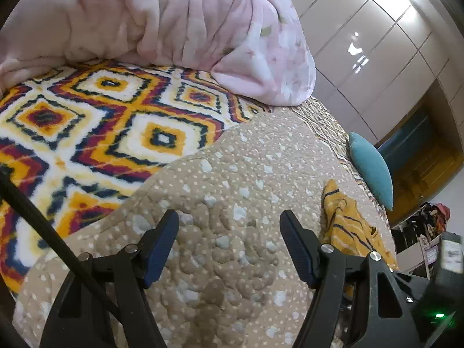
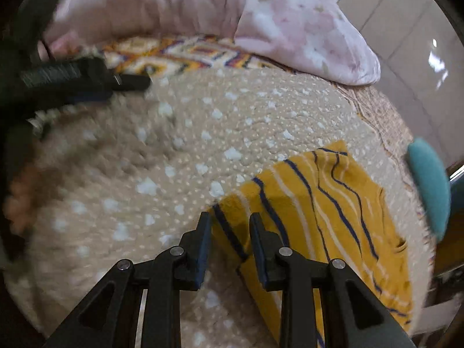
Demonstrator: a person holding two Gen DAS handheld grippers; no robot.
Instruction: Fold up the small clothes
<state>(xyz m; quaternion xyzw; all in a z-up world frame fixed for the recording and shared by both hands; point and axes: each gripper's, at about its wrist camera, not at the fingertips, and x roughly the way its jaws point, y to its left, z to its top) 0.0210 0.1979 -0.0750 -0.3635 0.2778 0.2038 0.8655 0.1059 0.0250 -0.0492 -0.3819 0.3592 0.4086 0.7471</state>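
A small mustard-yellow garment with navy and white stripes (image 2: 324, 208) lies on the beige dotted quilt (image 2: 203, 133), right of centre in the right wrist view. It also shows in the left wrist view (image 1: 348, 226), at the right beside the right finger. My right gripper (image 2: 230, 220) is partly open, its jaws astride the garment's near left corner, not closed on it. My left gripper (image 1: 229, 217) is wide open and empty above bare quilt (image 1: 232, 174), left of the garment. It shows blurred at the upper left of the right wrist view (image 2: 87, 78).
A patterned orange, white and navy blanket (image 1: 87, 127) covers the bed's far left. A bunched pink blanket (image 1: 188, 23) lies at the back. A teal cushion (image 1: 374, 168) rests at the bed's right edge. Glossy wardrobe doors (image 1: 377, 43) stand beyond.
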